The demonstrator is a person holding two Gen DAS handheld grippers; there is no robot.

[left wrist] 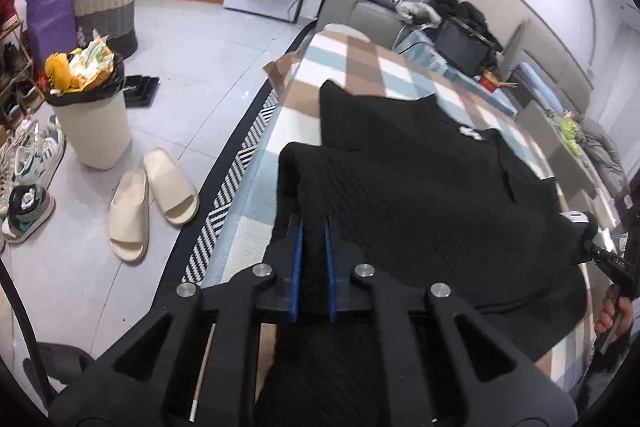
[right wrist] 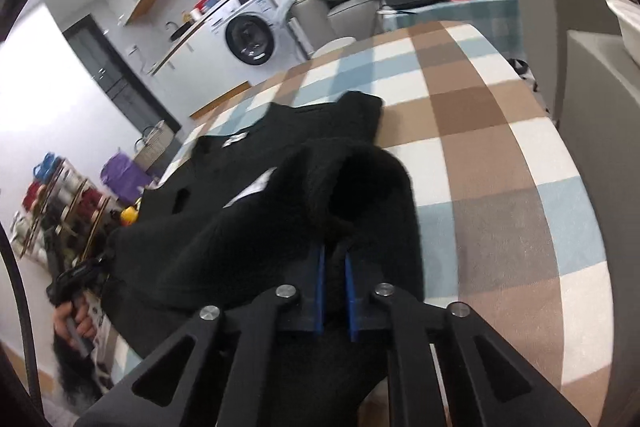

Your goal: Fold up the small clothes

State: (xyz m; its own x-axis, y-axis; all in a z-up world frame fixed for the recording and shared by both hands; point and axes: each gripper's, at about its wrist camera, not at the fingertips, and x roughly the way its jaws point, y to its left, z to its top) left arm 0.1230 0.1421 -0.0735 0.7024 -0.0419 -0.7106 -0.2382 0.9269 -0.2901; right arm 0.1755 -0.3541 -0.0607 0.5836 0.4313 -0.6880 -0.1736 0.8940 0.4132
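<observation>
A black knitted garment (left wrist: 420, 187) lies on the checked cloth (right wrist: 500, 155) covering the bench, its far part spread flat with a white label showing, while its near edge is lifted and doubled over toward the middle. The left gripper (left wrist: 314, 255) has its jaws clenched on one gathered corner of that near edge, and the right gripper (right wrist: 334, 287) has its jaws clamped on the other corner. By the look of it a first fold is under way but not laid down; flattening and further folds remain.
</observation>
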